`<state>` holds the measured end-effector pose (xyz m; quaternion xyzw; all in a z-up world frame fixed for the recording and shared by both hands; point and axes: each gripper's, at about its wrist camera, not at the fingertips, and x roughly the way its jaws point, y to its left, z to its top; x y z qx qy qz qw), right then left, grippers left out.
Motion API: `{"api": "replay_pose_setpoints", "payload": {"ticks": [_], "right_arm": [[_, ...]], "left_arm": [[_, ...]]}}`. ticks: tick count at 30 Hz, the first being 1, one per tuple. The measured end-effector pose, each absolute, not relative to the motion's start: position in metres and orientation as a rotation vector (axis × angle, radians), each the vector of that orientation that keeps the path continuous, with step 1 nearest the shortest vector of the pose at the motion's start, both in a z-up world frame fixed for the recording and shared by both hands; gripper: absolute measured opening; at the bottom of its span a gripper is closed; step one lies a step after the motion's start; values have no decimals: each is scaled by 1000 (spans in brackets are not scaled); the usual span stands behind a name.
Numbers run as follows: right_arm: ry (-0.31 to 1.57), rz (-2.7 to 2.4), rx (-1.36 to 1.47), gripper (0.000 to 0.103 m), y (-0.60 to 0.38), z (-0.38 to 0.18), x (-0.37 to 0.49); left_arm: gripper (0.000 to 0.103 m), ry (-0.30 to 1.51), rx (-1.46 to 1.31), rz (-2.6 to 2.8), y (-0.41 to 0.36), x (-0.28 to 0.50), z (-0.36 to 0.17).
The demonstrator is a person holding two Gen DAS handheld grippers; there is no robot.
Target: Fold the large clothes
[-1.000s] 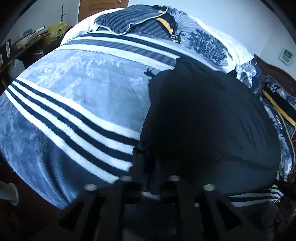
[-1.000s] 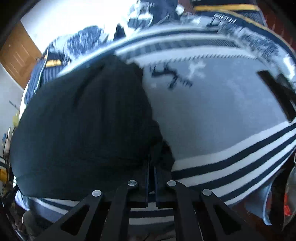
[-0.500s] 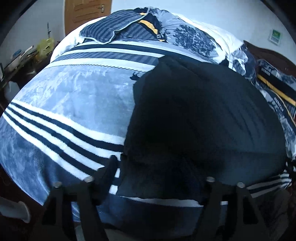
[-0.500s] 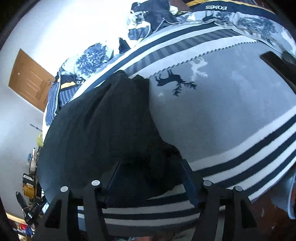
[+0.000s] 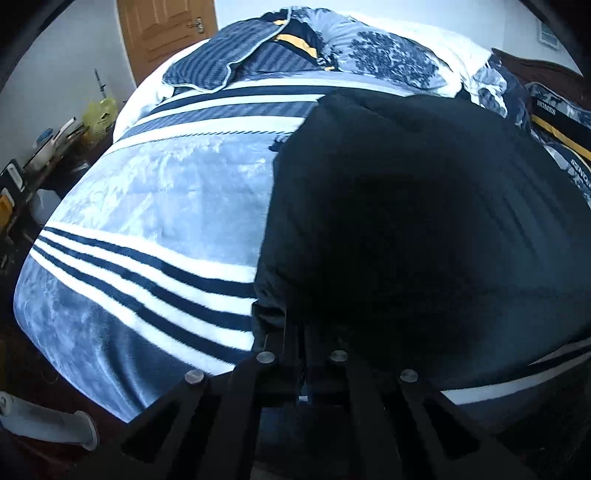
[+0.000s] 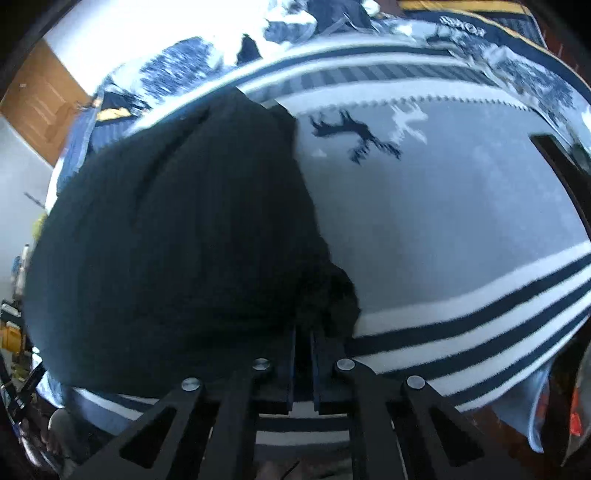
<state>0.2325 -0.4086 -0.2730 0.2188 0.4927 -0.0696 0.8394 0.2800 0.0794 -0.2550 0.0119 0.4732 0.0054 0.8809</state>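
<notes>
A large black garment lies spread on a bed with a blue, white and navy striped blanket. My left gripper is shut on the garment's near left corner. In the right wrist view the same black garment fills the left half, and my right gripper is shut on its near right corner, where the cloth bunches up. Both grippers sit at the bed's near edge.
Pillows and bedding are piled at the far end of the bed. A wooden door stands behind it. A cluttered side table is at the left. A dark flat object lies on the blanket at the right.
Both grippers were shut a second ago, were open wide half a second ago, and are now shut again on the garment's near corners. The views have shifted slightly.
</notes>
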Motion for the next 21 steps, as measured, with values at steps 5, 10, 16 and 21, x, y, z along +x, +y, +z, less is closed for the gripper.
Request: {"api": "replay_pose_setpoints", "payload": {"ticks": [5,10,16,21], "right_arm": [[978,-139,521,7,-418,-266,217],[931,-131,634,17,-433,-265,208],[831,-131,681,74,-439,-255,202],[847,-129,672,74,-437,-255,208]], "left_arm": [[6,942,41,37,75,271,-249],[55,889,120,52,63,265,-244],[65,809,168,47,52,253,-237],[65,802,174,42,55,257,-237]]}}
